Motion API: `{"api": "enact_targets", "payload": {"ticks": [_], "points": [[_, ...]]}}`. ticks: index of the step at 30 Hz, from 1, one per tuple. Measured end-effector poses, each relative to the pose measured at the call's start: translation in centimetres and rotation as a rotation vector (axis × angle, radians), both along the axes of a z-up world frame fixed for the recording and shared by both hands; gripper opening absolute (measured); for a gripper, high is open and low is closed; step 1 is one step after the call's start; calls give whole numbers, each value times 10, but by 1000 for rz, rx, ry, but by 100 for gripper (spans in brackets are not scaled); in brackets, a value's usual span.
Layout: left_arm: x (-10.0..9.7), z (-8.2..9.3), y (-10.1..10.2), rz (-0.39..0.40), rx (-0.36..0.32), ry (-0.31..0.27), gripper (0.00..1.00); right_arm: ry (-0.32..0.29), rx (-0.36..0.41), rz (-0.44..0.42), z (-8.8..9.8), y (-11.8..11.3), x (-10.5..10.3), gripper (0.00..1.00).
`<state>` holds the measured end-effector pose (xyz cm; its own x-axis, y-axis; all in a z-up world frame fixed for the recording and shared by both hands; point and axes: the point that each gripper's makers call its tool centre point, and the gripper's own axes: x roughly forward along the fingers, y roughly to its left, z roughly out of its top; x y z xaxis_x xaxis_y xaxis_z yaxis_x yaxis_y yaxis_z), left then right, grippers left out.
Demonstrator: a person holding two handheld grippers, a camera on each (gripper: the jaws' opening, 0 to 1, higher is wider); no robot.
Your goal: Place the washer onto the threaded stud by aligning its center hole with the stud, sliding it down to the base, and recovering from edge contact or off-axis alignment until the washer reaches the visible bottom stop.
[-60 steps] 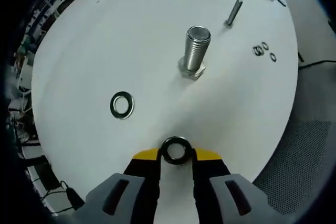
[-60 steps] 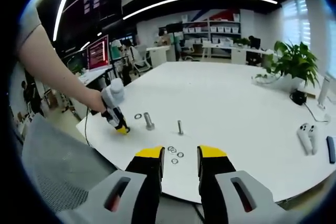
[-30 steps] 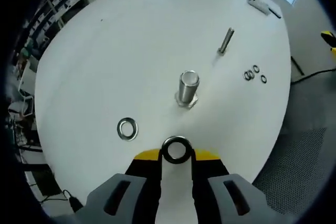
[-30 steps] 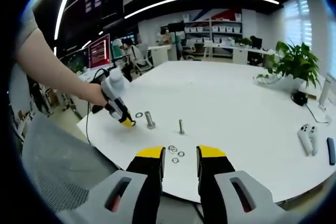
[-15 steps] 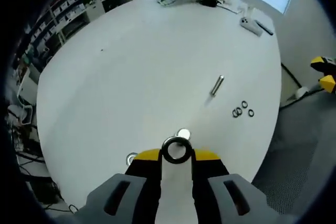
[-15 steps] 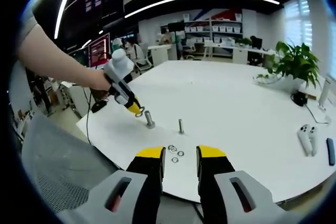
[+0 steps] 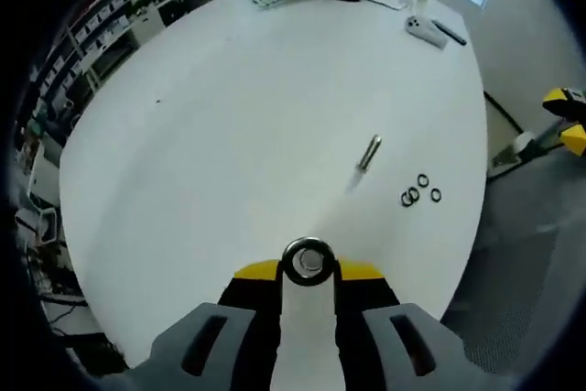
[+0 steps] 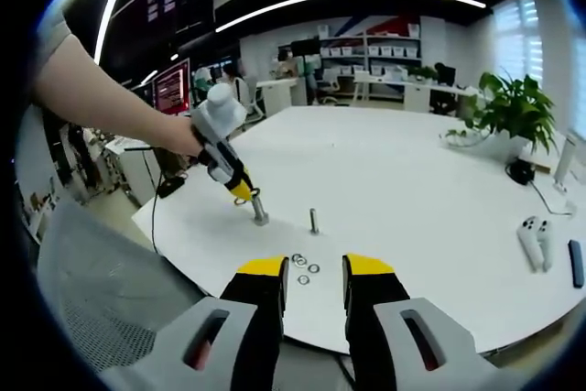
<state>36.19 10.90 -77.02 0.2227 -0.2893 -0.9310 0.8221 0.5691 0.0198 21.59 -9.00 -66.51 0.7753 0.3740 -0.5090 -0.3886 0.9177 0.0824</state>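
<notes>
Left gripper view, left tool (image 7: 308, 270) gripping washer (image 7: 307, 261), above stud (image 8: 260, 209)

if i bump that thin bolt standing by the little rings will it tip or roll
Probably tips easily: the thin bolt stands upright on the white table, tall against a narrow foot. Once down, its round shaft would likely roll on that smooth top. It looks like metal, so likely stiff and hard to damage. The small rings beside it lie flat and should stay put.

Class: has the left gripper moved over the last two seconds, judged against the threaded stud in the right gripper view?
Yes. The left gripper has risen from the table beside the threaded stud and now sits right above its top.
</notes>
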Motion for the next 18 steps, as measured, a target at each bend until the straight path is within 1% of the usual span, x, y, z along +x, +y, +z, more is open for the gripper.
{"api": "enact_targets", "payload": {"ticks": [4,6,7,8,10,12,16,18], "points": [[2,-3,-3,-2,2,18,19,-2,0,-2,0,-1,0,26],[0,-6,-5,-27,15,23,19,-1,-1,-4,0,-1,0,26],[-1,-8,-3,-51,38,19,19,-2,-1,-5,0,-1,0,26],[-1,-9,-4,-58,41,18,19,-2,0,-5,0,-1,0,26],[0,-11,-5,-55,41,21,19,-1,-1,-5,0,-1,0,26],[1,-15,-5,-60,54,17,19,0,-3,-4,0,-1,0,26],[-1,-27,-3,-112,102,21,19,9,-9,0,-2,0,-1,26],[1,-32,-5,-115,107,26,19,13,-13,2,-2,0,-1,26]]}}
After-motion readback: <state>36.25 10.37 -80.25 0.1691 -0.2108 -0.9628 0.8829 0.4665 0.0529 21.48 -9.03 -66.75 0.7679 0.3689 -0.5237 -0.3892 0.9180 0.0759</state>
